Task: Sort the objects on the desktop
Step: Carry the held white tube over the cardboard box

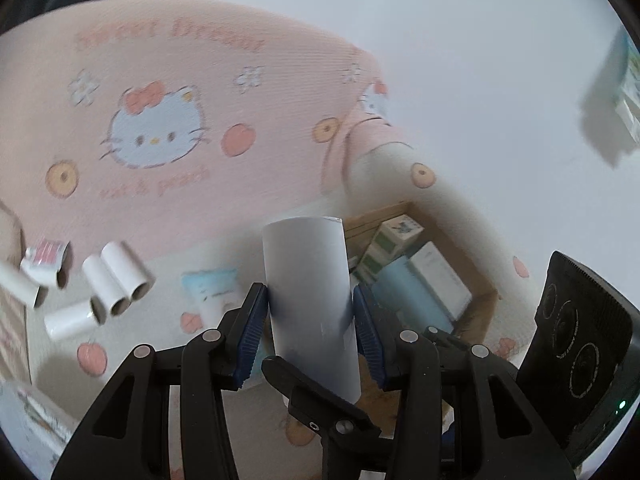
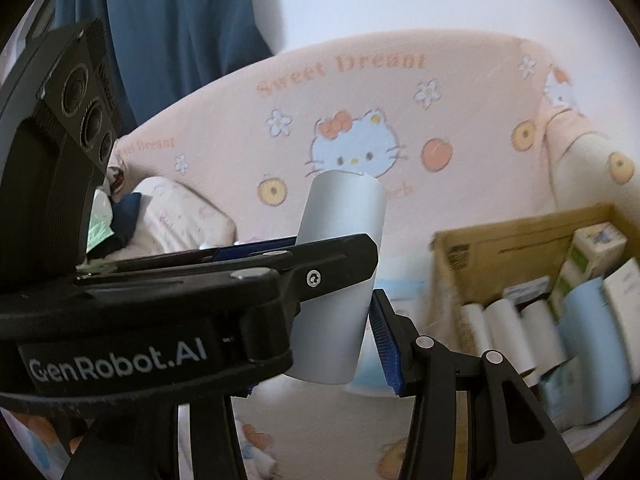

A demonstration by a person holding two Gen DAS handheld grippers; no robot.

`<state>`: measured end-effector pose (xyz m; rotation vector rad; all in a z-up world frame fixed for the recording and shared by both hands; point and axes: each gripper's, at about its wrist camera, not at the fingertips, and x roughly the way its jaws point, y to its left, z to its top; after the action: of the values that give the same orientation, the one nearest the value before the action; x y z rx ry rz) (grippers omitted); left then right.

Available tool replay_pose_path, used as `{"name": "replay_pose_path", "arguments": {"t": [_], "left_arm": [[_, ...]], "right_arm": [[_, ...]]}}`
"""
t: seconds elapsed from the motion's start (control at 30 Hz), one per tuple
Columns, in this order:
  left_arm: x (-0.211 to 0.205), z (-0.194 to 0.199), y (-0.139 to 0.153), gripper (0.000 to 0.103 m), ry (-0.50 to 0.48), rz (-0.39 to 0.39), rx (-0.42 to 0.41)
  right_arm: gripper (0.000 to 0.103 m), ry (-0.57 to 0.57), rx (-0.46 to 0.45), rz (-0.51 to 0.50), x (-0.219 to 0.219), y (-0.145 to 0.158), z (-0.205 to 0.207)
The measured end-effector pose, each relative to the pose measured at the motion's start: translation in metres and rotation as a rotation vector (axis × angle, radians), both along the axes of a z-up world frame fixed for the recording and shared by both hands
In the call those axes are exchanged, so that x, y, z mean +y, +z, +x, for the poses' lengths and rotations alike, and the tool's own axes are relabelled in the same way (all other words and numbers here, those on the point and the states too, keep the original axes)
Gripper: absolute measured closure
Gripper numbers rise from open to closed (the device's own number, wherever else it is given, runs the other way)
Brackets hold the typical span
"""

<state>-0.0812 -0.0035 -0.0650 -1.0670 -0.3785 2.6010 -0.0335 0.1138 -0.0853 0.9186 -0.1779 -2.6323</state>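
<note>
Left claw (image 1: 310,320) and right claw (image 2: 320,316) both clamp the upright grey tube (image 1: 308,292).

Left wrist view: we look forward along the left tongs (image 1: 310,320), close over a pink cartoon-print cover (image 1: 160,120), facing a cardboard box (image 1: 480,304) low and to the right.

Right wrist view: we look from just beside the left tongs (image 2: 304,256), whose body crosses the near left foreground.

Shared by both: the held white roll (image 1: 306,280) (image 2: 340,272), the printed cover (image 2: 360,100), the box (image 2: 500,256).
</note>
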Motion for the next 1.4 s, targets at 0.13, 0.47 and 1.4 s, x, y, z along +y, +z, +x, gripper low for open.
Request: {"name": "replay_pose_path", "arguments": {"t": [0.13, 0.47, 1.4], "left_arm": [[0.023, -0.013, 0.008, 0.056, -0.039, -0.004, 0.013], [0.055, -0.054, 0.003, 0.056, -0.113, 0.116, -0.042], [0.136, -0.141, -0.071, 0.055, -0.143, -0.016, -0.337]], "right_arm": [[0.058, -0.039, 0.018, 0.04, 0.019, 0.012, -0.001], [0.058, -0.082, -0.02, -0.001, 0.081, 0.021, -0.017], [0.059, 0.062, -0.462, -0.014, 0.185, -0.048, -0.102]]}}
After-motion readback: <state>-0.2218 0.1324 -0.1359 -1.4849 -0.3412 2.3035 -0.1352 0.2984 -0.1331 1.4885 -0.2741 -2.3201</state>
